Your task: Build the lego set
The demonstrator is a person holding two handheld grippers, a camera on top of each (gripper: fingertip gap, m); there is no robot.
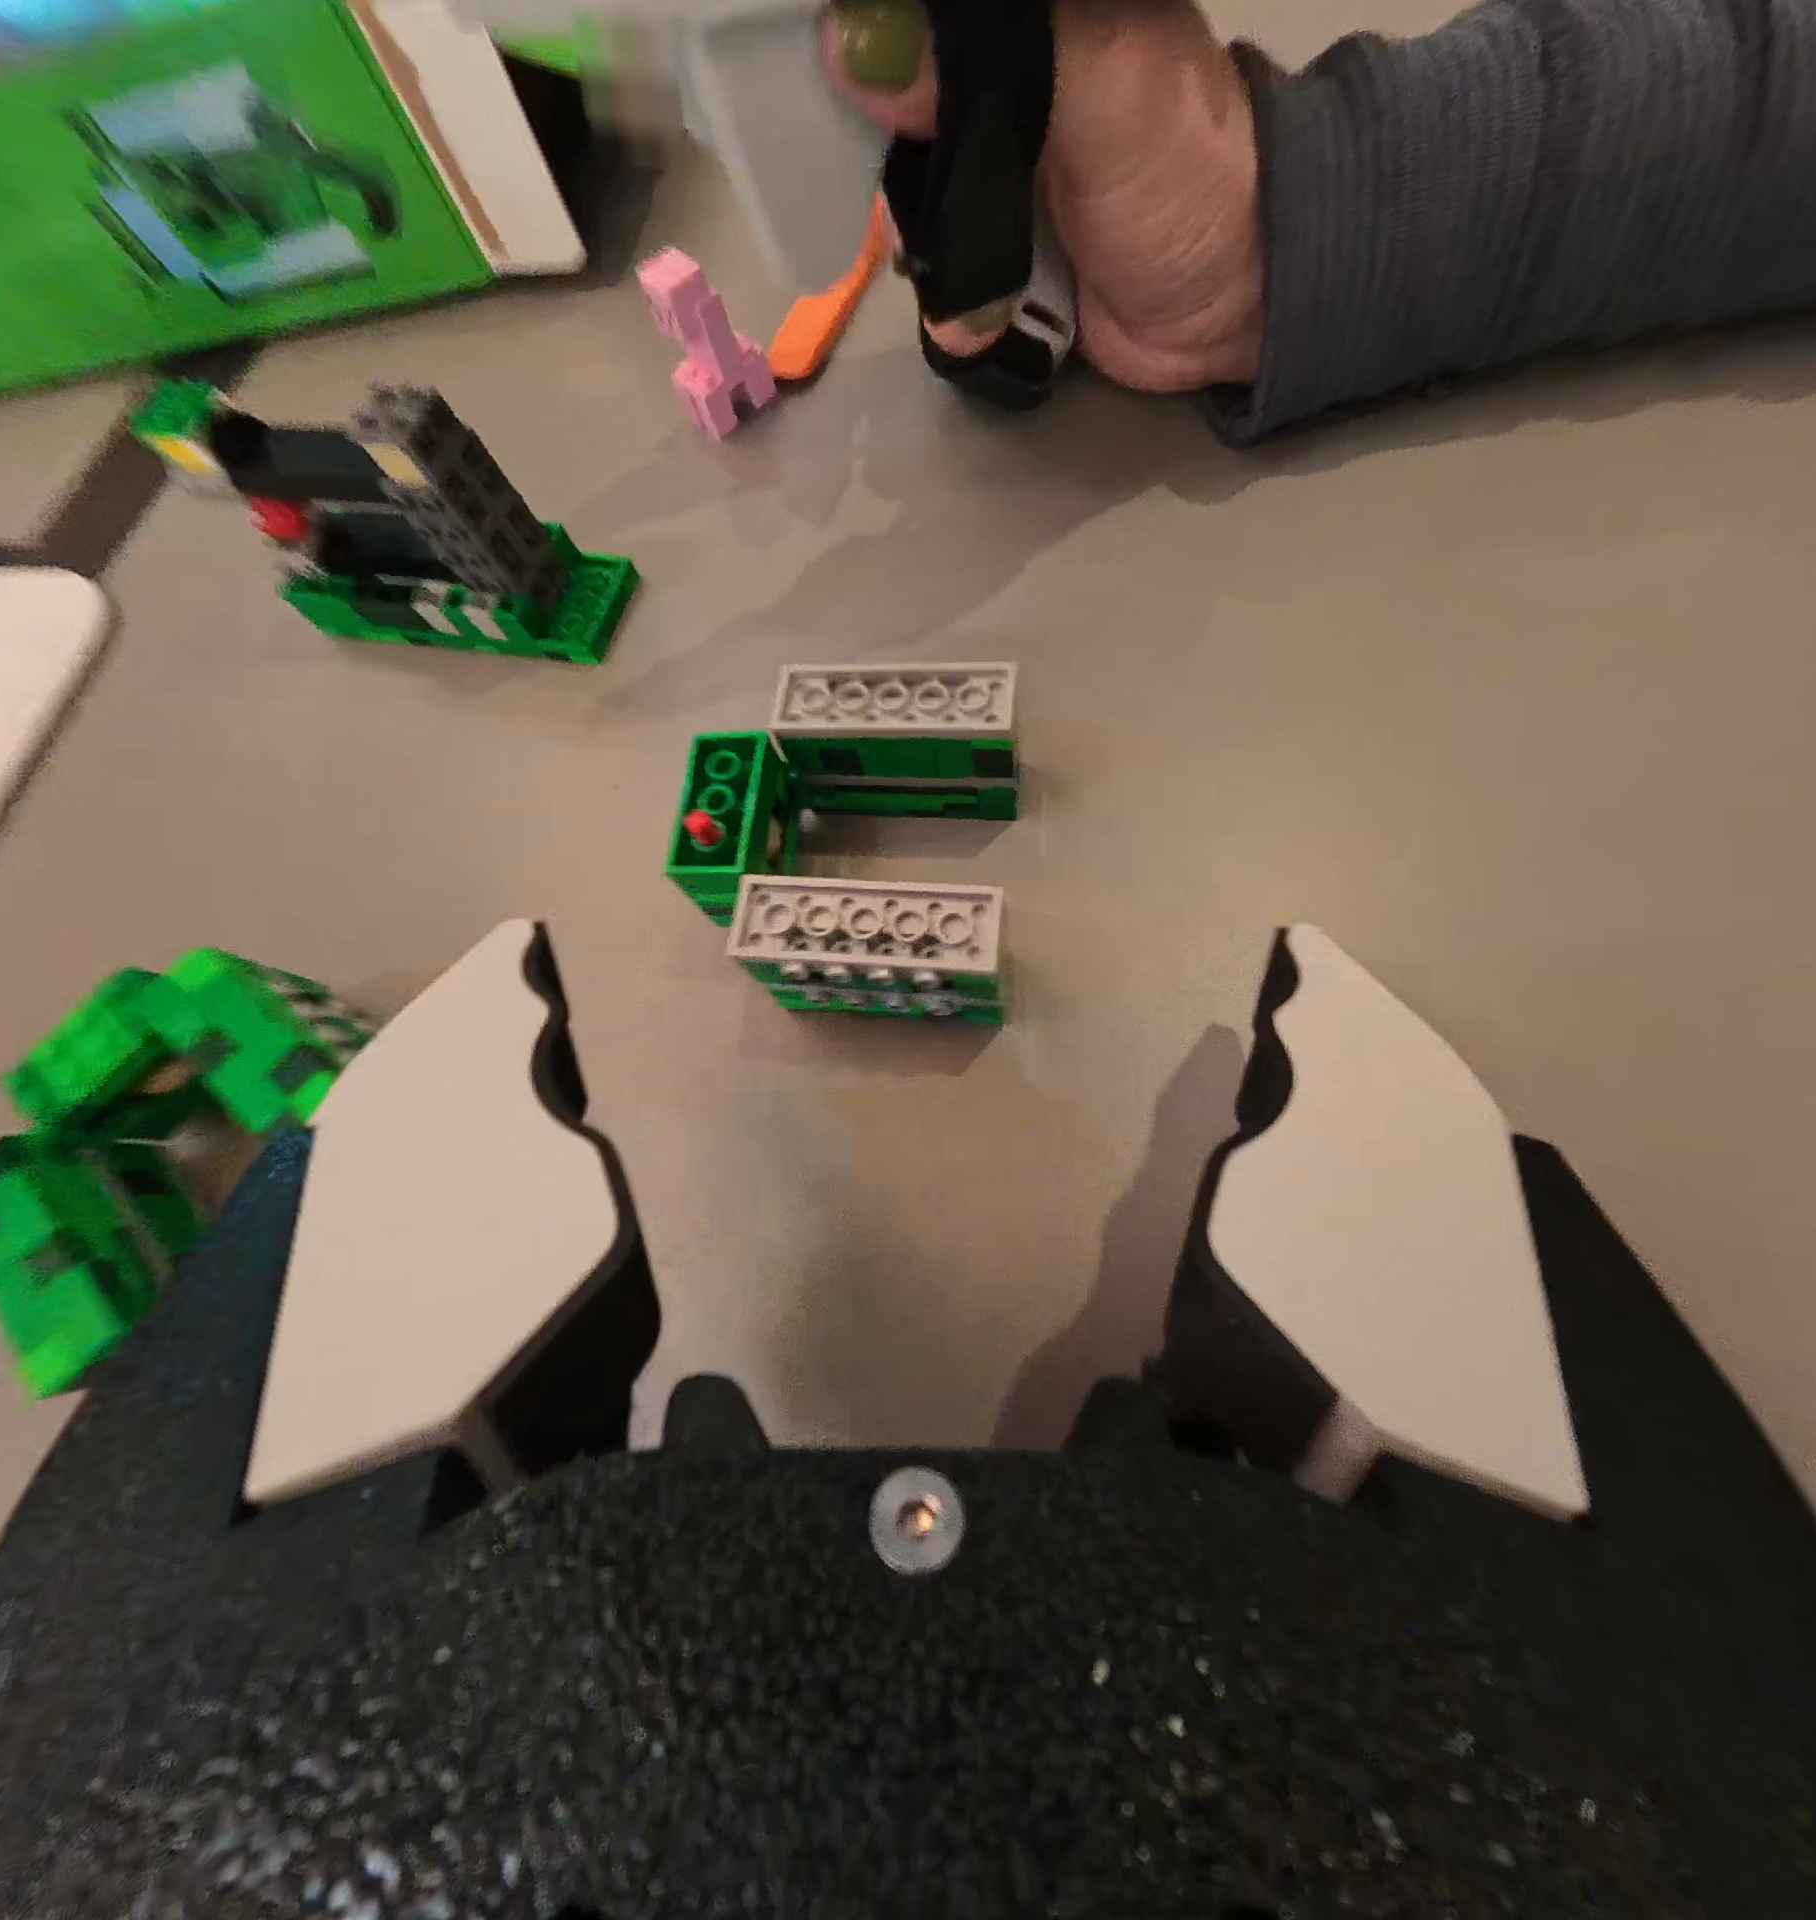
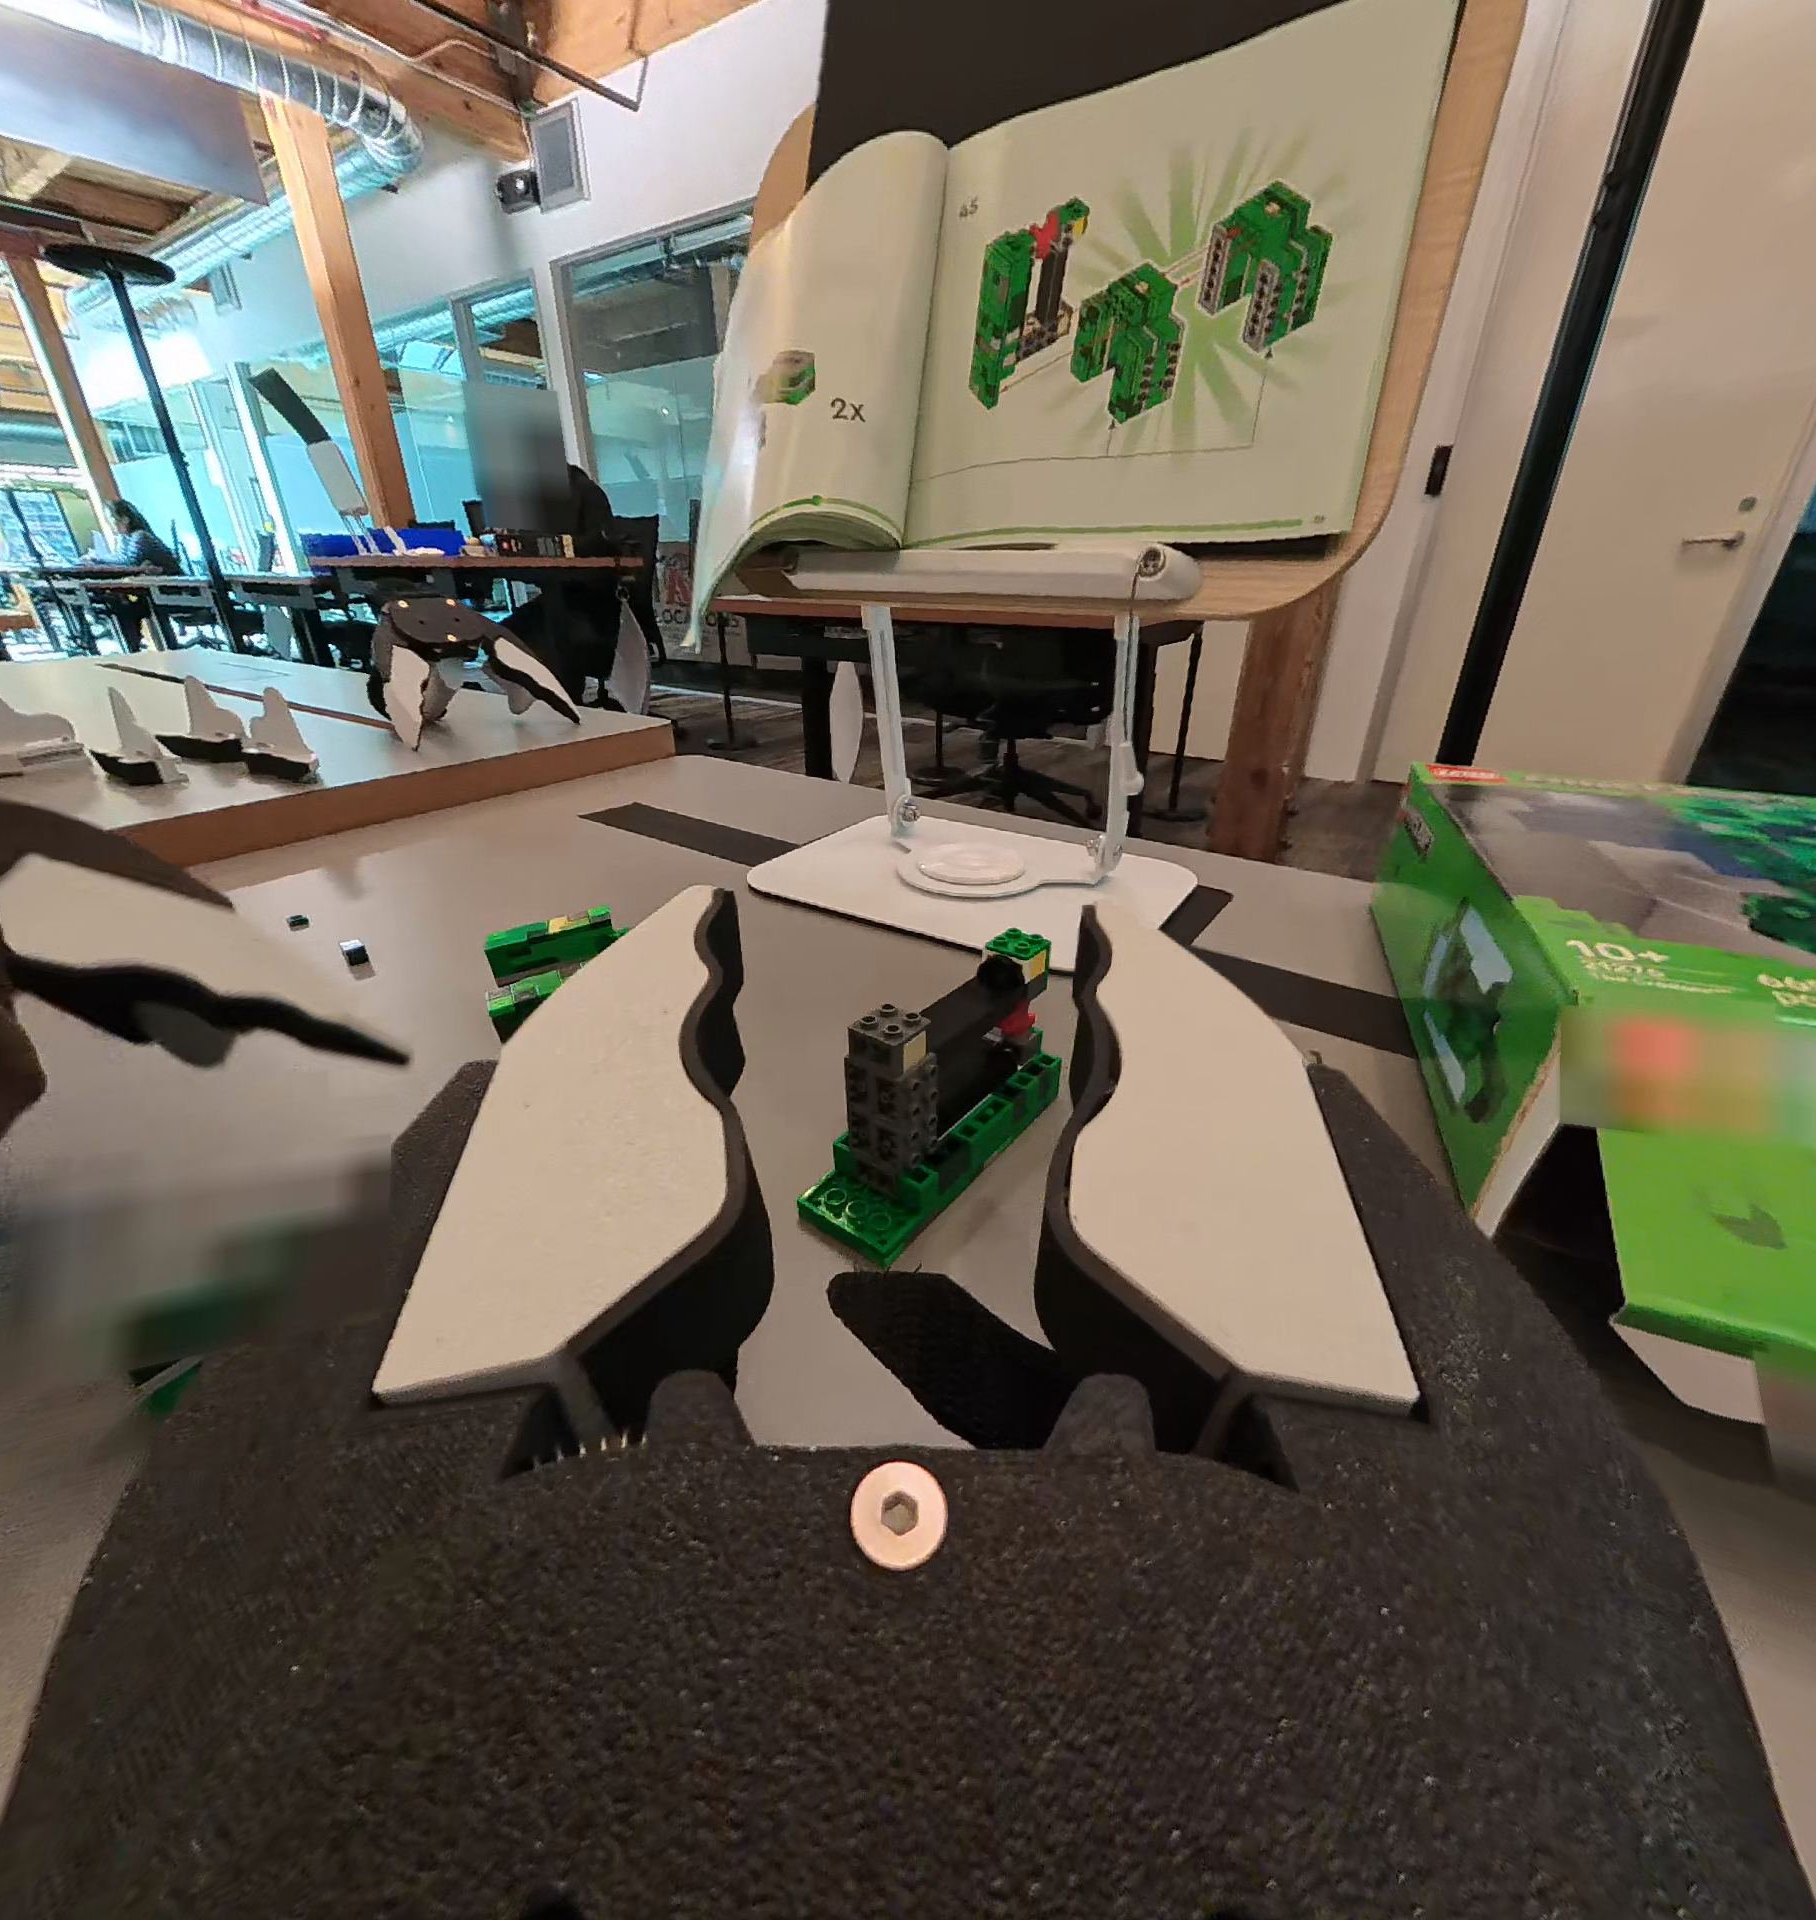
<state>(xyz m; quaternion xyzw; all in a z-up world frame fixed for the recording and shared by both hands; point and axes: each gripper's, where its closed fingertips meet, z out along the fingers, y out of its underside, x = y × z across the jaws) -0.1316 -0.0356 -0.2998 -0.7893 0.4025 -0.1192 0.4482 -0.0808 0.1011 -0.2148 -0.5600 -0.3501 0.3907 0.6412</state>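
My left gripper (image 1: 909, 940) is open and empty, hovering just short of a U-shaped green build with two grey plates on top (image 1: 852, 831). My right gripper (image 2: 902, 912) is open. A build with a grey tower and a black beam on a green base (image 2: 935, 1101) shows between its fingers, untouched; it also shows in the left wrist view (image 1: 436, 540). A blocky green build (image 1: 135, 1122) lies left of my left gripper. The left gripper also shows, blurred, at the left of the right wrist view (image 2: 208, 997).
A pink pig figure (image 1: 712, 343) and an orange separator tool (image 1: 821, 322) lie near a person's hand (image 1: 1143, 229). An open instruction booklet (image 2: 1091, 332) sits on a white stand (image 2: 977, 883). A green set box (image 2: 1610, 1039) stands to the right. Small dark pieces (image 2: 356, 956) lie on the grey table (image 2: 312, 1091).
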